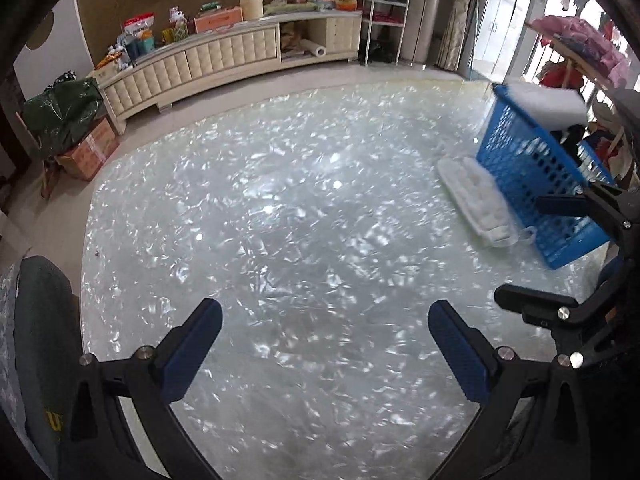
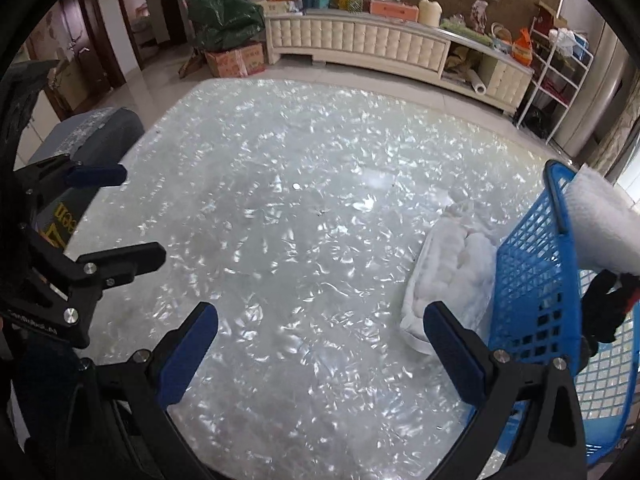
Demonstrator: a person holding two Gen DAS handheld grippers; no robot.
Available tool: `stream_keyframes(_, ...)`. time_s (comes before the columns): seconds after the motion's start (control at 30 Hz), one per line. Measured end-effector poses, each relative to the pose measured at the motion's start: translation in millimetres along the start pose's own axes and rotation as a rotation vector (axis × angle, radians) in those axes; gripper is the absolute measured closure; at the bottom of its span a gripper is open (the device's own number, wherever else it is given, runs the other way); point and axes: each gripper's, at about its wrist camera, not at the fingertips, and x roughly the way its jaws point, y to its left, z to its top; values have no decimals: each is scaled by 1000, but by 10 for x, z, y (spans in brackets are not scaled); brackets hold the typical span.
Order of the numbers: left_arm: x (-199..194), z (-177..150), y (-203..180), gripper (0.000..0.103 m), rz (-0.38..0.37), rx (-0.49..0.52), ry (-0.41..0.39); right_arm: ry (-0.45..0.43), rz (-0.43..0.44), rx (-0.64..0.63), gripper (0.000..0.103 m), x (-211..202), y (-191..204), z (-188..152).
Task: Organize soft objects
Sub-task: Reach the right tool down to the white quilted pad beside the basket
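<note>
Both sets of jaws stand wide apart and hold nothing: the left gripper (image 1: 325,356) and the right gripper (image 2: 320,356) each hover over bare tabletop, blue pads facing in. Each wrist view also catches the other tool at its edge, likewise spread.

Just ahead of the right gripper, a white padded bag (image 2: 448,276) lies flat on the table (image 2: 300,208), its long side touching the wall of the basket (image 2: 532,304). That basket is blue and tipped so its mouth faces the person's right. A white foam block (image 2: 608,224) rests across its upper rim, and a small dark thing shows inside; I cannot tell what it is.

Judging from this layout, the step in hand looks like a reach between picks, with the bag the only soft item left loose on the table. Next move, I'd guess: bring the right gripper onto the bag's near end, close on the soft edge, and lift it clear of the basket wall before dropping it in.

Count: two grippers, one basket, one bag, one foam block, one dark item in the basket.
</note>
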Motion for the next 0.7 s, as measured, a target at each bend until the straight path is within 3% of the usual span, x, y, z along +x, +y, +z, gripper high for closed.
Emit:
stream_keyframes(0.43, 650, 80, 97, 1, -1, 31, 109, 110, -89, 121, 0, 618, -359, 63)
stream_keyframes(0.6, 773, 57, 88, 1, 5, 30, 123, 122, -84, 182, 0, 743, -548, 38)
stream_keyframes(0.7, 829, 33, 102, 1, -4, 18, 127, 117, -89, 213, 6, 807, -668, 59)
